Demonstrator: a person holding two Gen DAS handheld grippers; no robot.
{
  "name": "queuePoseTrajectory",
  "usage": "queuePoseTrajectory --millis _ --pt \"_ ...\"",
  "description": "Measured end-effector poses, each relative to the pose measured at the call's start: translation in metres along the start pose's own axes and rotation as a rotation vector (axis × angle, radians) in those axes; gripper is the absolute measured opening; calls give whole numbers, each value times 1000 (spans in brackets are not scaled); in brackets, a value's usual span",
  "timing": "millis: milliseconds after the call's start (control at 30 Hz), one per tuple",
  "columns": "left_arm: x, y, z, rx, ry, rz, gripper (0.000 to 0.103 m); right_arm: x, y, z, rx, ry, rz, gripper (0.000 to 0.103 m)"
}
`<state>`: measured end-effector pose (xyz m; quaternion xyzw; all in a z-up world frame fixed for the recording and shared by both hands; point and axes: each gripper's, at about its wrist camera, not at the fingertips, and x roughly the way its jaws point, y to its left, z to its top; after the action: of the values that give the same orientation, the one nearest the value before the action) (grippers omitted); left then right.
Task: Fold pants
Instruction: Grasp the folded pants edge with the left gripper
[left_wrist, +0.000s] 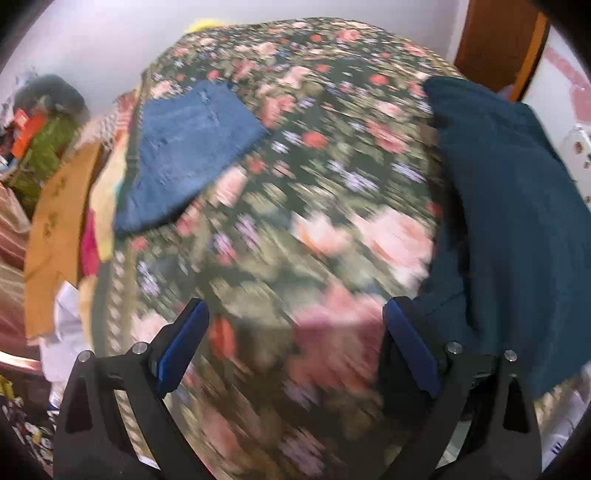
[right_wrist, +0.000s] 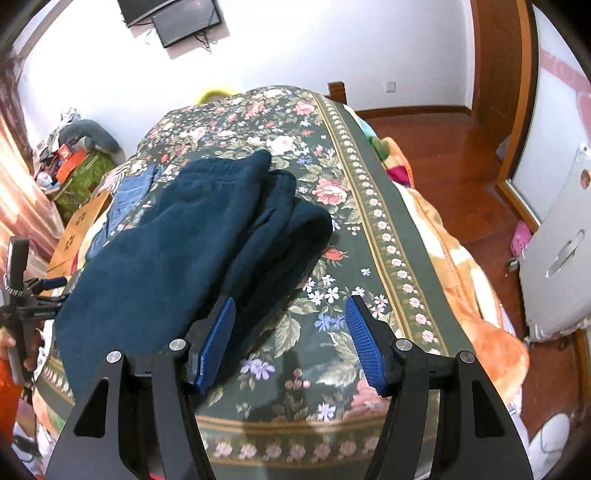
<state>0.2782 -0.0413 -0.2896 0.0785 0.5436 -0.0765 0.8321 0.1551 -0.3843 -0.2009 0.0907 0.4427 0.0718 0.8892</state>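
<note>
Dark teal pants folded into a bundle on the floral bedspread, both my tongs empty.

The floral bedspread (right_wrist: 369, 177) carries the teal pants (right_wrist: 177, 236), doubled over near its left-centre; folded jeans (left_wrist: 188, 155) lie farther left. The folding looks about done, so next I would square or set aside the bundle. My right gripper (right_wrist: 291, 341) hovers spread, holding nothing; my left gripper (left_wrist: 295, 345) gapes wide, empty too.

No writing can be read anywhere here. The cardboard box (right_wrist: 79, 225) by the bed's left edge bears dark printed marks, too small and blurred to make out.
</note>
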Motion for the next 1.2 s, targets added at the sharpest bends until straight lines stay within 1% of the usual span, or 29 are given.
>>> queuePoseTrajectory --millis 67,200,267,433,500,600,667,700,733,767,800,833,1000,1100,1133,1167,1200 --pt "-6 -8 -7 -6 -9 -14 97 -5 5 0 -20 -15 2 58" --pt "-19 -18 -1 26 -42 44 95 -9 12 3 -34 -38 22 58" --pt "-26 -16 8 28 -69 52 94 -11 14 5 -42 -54 28 58" --pt "-48 -14 50 -16 -150 -16 94 -7 16 13 -46 -78 41 58" --pt "-50 -23 70 3 -177 -29 94 0 15 19 -40 -77 44 58" --pt "-43 -41 97 47 -195 -38 94 9 13 26 -40 -78 52 58" --pt "-34 -54 112 80 -188 -59 94 17 13 32 -45 -78 60 58" --pt "-28 -61 119 96 -180 -73 92 21 12 35 -48 -79 64 58" --pt "-20 -70 127 110 -165 -88 83 25 12 38 -50 -81 70 58" --pt "-13 -77 133 121 -146 -97 78 29 11 41 -54 -84 81 58" --pt "-3 -86 140 138 -117 -118 70 33 11 46 -55 -85 91 58" --pt "1 -91 143 146 -105 -131 68 38 11 50 -57 -86 99 58" --pt "33 -115 158 173 -48 -175 66 60 8 66 -84 -81 130 58" --pt "50 -120 165 164 -10 -220 66 81 6 73 -81 -51 152 58" --pt "52 -120 167 157 -3 -234 65 87 6 74 -78 -42 162 55" --pt "55 -121 168 152 4 -246 63 94 6 75 -82 -28 180 44" --pt "57 -121 170 151 10 -256 60 100 7 74 -86 -17 185 38"
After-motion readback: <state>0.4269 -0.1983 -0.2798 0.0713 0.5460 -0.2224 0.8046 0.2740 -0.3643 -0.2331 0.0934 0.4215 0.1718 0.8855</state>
